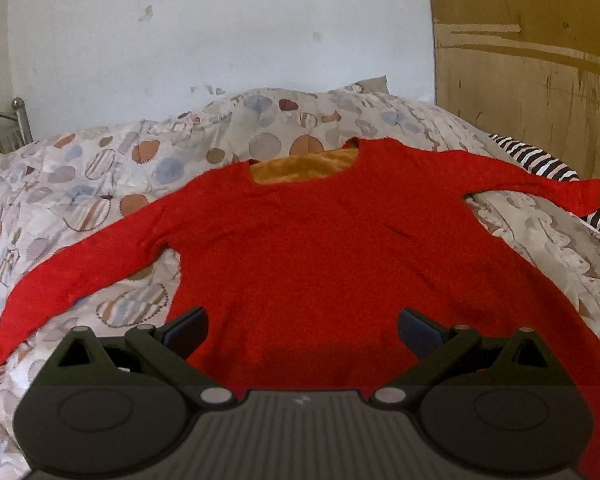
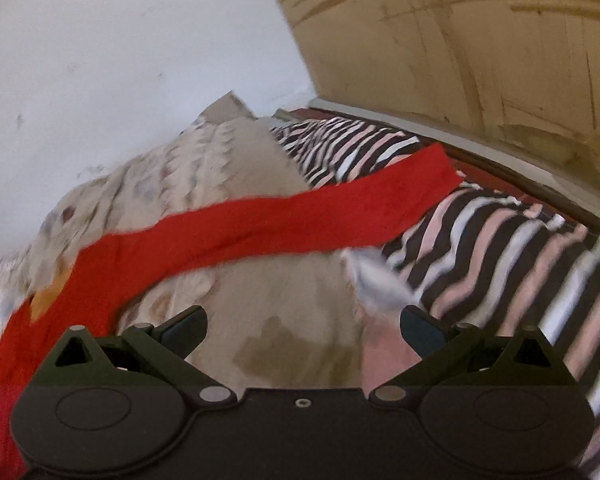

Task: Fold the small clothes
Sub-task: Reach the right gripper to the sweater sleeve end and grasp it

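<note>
- Your left tongs [image 1: 302, 330] are released, jaws wide, empty, over the hem of the red top [image 1: 312, 240], which lies flat ahead on the quilt [image 1: 100, 184], sleeves spread.
- Only this view shows the yellow lining [image 1: 304, 168] at the neck and a bedpost [image 1: 20, 116] far left.
- Your right tongs [image 2: 303, 330] are released too, over bare quilt; the right sleeve [image 2: 284, 220] crosses ahead, its cuff on a striped blanket [image 2: 500, 248] beside a board [image 2: 480, 40].

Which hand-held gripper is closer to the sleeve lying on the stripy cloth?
Right. The right hand-held gripper hovers open just below that sleeve; the left hand-held gripper is over the sweater's hem.
</note>
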The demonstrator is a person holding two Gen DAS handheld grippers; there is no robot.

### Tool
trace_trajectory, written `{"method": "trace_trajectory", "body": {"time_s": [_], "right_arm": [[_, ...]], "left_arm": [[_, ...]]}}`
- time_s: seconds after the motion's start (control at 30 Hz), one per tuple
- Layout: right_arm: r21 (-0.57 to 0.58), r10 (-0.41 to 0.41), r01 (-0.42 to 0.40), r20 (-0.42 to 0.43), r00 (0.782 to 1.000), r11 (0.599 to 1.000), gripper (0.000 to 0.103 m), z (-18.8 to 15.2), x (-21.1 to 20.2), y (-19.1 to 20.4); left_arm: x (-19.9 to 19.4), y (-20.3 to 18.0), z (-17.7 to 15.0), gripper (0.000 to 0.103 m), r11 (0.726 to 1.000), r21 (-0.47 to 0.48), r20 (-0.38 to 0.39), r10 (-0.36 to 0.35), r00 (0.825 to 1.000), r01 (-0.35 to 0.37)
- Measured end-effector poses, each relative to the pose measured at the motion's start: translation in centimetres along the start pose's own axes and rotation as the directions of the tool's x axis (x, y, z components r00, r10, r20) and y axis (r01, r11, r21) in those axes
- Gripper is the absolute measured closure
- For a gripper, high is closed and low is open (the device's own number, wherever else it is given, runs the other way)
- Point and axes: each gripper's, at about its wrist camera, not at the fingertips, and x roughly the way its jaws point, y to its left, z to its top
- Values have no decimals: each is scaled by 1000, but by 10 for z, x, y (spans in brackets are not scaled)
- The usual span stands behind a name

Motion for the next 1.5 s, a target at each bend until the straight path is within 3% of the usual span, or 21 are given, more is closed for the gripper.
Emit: {"method": "trace_trajectory", "body": {"time_s": [0.17,0.27,0.4,0.53,0.63,0.7,0.77,0.8,0.87,0.9,1.03,1.2,1.33,1.5], "right_arm": [[102,-58,58,-8,998,993,13,32,47,-31],[166,-148,145,7,989,975,25,44,66,-44],[252,-247,233,27,969,939,29,56,86,-63],[347,-253,220,52,966,912,29,63,101,-77],[314,-271,233,83,959,920,30,66,106,-69],[302,-307,267,93,947,915,38,64,110,-65],[320,-342,295,100,934,900,59,62,112,-66],[337,-360,310,96,928,889,65,62,113,-68],[366,-383,327,91,919,871,91,64,113,-74],[382,-385,325,91,918,865,94,65,113,-77],[364,-361,291,140,922,885,97,68,104,-76],[141,-304,274,300,904,951,97,87,77,-26],[-65,-168,211,400,901,975,98,108,50,40],[-265,75,42,415,907,963,98,118,20,134]], "left_arm": [[14,6,1,0,1000,-5,-31,17,999,-17],[17,10,6,0,998,3,-44,58,997,-58],[10,26,14,0,994,-9,-27,105,994,-105],[1,50,19,0,988,-42,-29,145,989,-146],[-1,65,18,0,977,-87,-42,189,981,-192],[0,74,15,0,972,-118,-54,196,979,-201],[3,80,11,0,968,-139,-75,198,977,-207],[4,83,10,0,967,-145,-86,198,976,-209],[5,87,7,0,966,-154,-94,197,976,-210],[4,89,6,0,965,-155,-91,199,976,-212],[0,97,3,0,960,-160,-88,217,972,-229],[-4,110,7,0,955,-183,-81,221,972,-232],[-11,120,14,0,950,-200,-54,233,971,-239],[-28,131,22,0,943,-233,-9,241,971,-236]]}}
